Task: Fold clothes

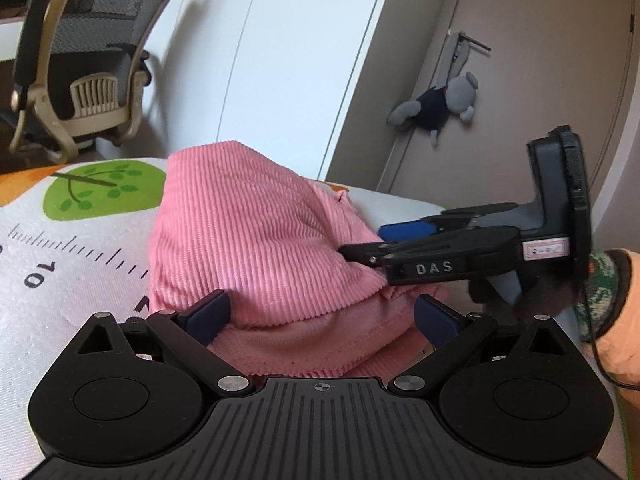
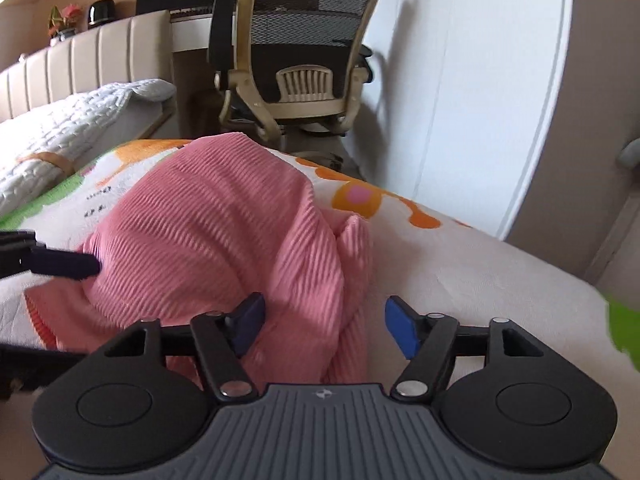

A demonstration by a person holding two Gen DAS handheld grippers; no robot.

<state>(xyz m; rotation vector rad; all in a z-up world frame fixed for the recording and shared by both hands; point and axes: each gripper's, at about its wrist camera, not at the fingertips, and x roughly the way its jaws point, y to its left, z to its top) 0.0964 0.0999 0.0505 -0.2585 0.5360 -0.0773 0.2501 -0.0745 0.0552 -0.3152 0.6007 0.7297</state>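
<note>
A pink corduroy garment lies bunched in a mound on the printed bed cover; it also shows in the right wrist view. My left gripper is open, its jaws spread around the garment's near hem. My right gripper is open over the garment's right edge, its left pad on the cloth. From the left wrist view the right gripper reaches in from the right against the mound. The left gripper's finger touches the garment's left side in the right wrist view.
A mesh office chair stands beyond the bed by a white wardrobe. A grey plush toy hangs on a door. A quilted blanket and padded headboard lie at the left.
</note>
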